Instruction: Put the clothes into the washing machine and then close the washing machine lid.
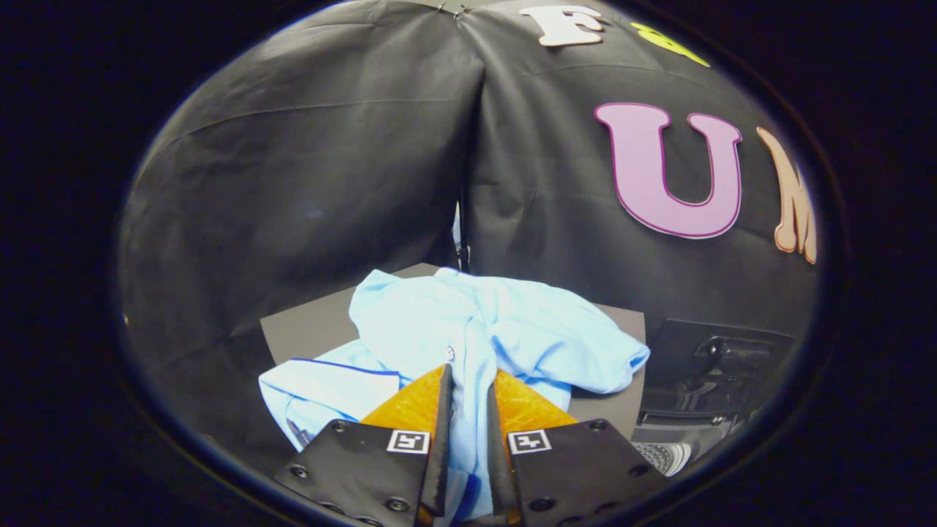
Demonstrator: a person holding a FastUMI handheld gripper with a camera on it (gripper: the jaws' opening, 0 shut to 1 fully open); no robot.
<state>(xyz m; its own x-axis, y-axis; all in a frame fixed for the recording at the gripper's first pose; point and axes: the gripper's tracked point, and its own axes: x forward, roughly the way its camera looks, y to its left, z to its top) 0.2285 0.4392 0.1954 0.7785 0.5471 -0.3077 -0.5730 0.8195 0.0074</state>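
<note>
light-blue shirt [468, 329] pinched between tongs [469, 380], bunched beyond them

Black cloth wall [307, 183] (creased), grey tabletop [307, 329]

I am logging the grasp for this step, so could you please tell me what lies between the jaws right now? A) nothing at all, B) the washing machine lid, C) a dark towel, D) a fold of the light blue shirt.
D: a fold of the light blue shirt runs down between the jaws of the gripper, which have closed in on it from both sides, while the rest of the shirt lies spread beyond them.
</note>
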